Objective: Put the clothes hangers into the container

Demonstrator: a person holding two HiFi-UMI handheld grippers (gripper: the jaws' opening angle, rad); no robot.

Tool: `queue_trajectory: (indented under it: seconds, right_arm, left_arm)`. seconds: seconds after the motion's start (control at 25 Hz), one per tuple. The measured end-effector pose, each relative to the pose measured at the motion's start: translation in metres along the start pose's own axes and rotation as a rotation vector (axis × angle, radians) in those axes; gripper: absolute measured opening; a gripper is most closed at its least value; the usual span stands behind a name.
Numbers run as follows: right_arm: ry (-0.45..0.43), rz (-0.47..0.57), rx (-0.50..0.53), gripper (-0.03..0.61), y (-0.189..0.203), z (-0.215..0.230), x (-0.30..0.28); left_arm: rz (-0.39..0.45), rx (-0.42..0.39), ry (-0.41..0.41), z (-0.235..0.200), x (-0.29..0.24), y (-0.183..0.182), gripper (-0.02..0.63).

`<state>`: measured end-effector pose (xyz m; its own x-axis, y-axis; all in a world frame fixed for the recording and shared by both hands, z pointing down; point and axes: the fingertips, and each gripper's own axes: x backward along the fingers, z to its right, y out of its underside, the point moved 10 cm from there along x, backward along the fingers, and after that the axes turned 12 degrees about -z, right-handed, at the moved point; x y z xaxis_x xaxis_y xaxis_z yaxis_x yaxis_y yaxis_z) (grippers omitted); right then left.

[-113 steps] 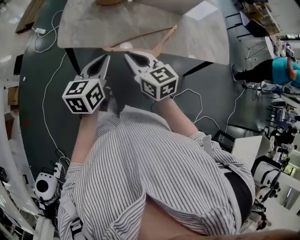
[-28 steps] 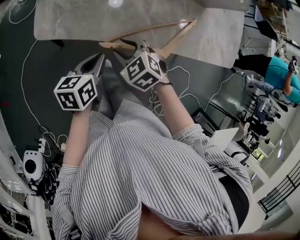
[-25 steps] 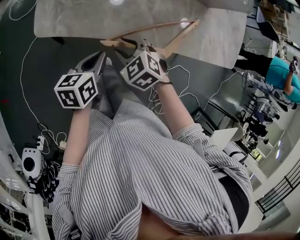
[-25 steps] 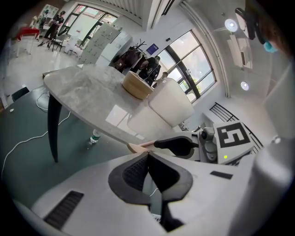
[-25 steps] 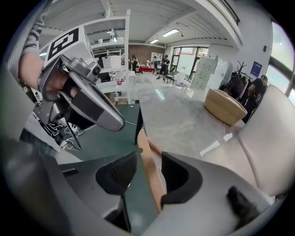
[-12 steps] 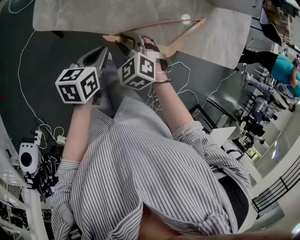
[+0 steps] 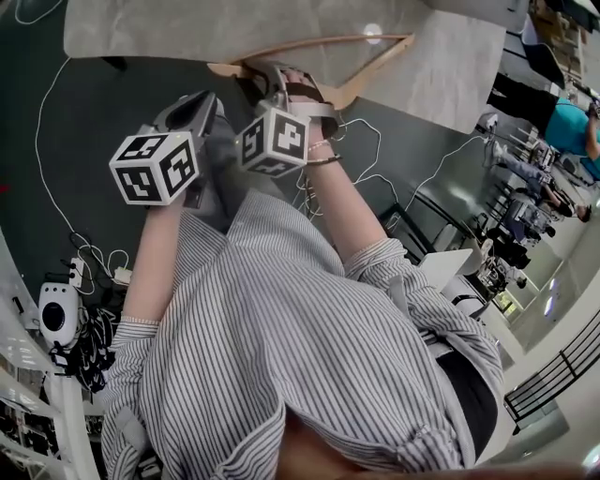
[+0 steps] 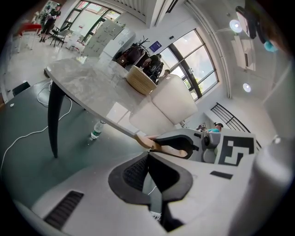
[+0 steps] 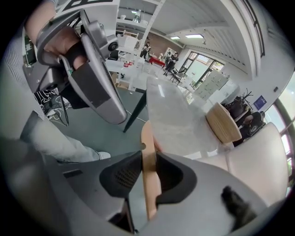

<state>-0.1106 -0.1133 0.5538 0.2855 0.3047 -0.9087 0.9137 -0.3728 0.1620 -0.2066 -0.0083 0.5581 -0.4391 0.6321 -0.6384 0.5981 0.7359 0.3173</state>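
- Early going: the person is standing at the table (image 7: 234,28) and is only now getting hold of the hanger (image 9: 147,138), so nothing is being carried yet.
- The right gripper (image 9: 148,156) is pinching 1 wooden arm of the hanger. Its jaws have just been closing, w/ the wood sitting btwn the pads and both pads pressing on it.
- The hanger is still lying on the table at the near edge. Its gripped end is poking out past the rim, and the rest is resting flat on the marble.
- The left gripper (image 8: 148,156) is hanging just beside the right one, off the table edge. Its jaws are pressed together w/ nothing btwn them, so it's idling.
- The wicker basket (image 8: 140,79), prob. the container, is sitting further along the tabletop, well apart from the hanger. I can't tell what's inside it from here.
- I'm seeing only 1 hanger.
- Left to do, as I'm judging it: lifting the hanger clear, carrying it over to the basket, lowering it in and letting go. That's basically the whole job.
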Motion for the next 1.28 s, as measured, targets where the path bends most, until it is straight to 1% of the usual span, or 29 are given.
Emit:
queue_trajectory:
  seconds: [0.08, 0.32, 0.6, 0.84, 1.0, 1.08, 1.28]
  right_arm:
    - [0.006, 0.005, -0.007, 0.098, 0.0, 0.0, 0.003]
    - [0.052, 0.046, -0.073, 0.095, 0.0, 0.013, 0.022]
    - [0.152, 0.123, -0.235, 0.092, 0.005, 0.052, 0.062]
    - [0.233, 0.176, -0.359, 0.091, 0.017, 0.079, 0.1]
    - [0.295, 0.209, -0.44, 0.087, 0.036, 0.085, 0.12]
    - [0.315, 0.216, -0.482, 0.087, 0.046, 0.086, 0.129]
    - [0.354, 0.249, -0.571, 0.087, 0.056, 0.098, 0.155]
  left_arm:
    - [-0.001, -0.009, 0.002, 0.0, 0.0, -0.001, 0.011]
    - [-0.012, -0.054, 0.005, 0.009, 0.001, -0.007, 0.011]
    - [0.0, -0.143, 0.041, 0.037, 0.006, -0.034, 0.011]
    - [0.025, -0.265, 0.074, 0.072, 0.014, -0.068, 0.011]
    - [0.048, -0.401, 0.108, 0.101, 0.012, -0.086, 0.011]
    - [0.058, -0.432, 0.126, 0.114, 0.011, -0.09, 0.011]
    - [0.081, -0.484, 0.153, 0.134, 0.018, -0.108, 0.011]
